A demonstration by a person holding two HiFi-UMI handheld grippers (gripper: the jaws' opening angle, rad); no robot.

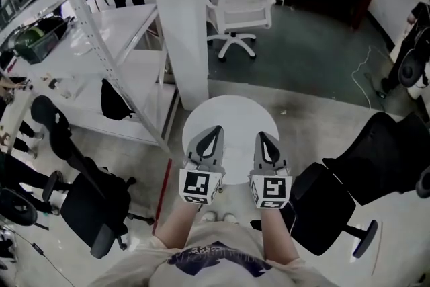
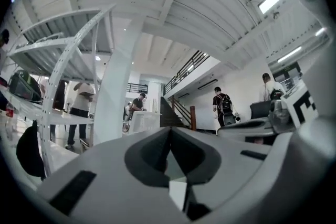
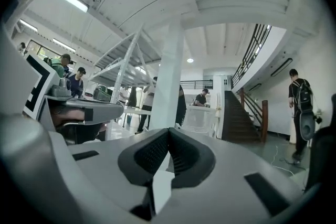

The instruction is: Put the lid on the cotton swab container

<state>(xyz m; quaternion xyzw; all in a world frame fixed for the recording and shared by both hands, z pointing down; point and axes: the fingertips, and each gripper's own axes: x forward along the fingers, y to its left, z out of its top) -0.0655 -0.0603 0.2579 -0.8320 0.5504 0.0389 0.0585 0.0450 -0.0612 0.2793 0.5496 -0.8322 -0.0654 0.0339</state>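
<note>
**Head view:** left tongs (image 1: pixel 217 130) and right tongs (image 1: pixel 261 136) are held side by side over the 6 o'clock edge of a round white bench (image 1: pixel 232 107), both tips aimed at 12 o'clock. The bench top is seen bare. No cotton swab container and no lid are found on it or elsewhere in frame. A white pillar (image 1: pixel 178 17) is placed at 12 o'clock of the bench, a shelving rack (image 1: pixel 87 37) at 10 o'clock, and a black chair (image 1: pixel 94 205) at 8 o'clock.

**Left gripper view:** left tongs (image 2: pixel 169 131) are seen pressed fully together, with nothing between the pads. The view is aimed level across the hall, so only the pillar, the rack and distant people are shown.

**Right gripper view:** right tongs (image 3: pixel 168 132) are likewise closed tight and empty. No task item is shown here either.

**Step, as judged:** not started, a ready pose only. Container and lid must first be located. Both tongs would then need to be opened, the container steadied with one and the lid taken by its rim with the other, then lowered square onto the mouth.
</note>
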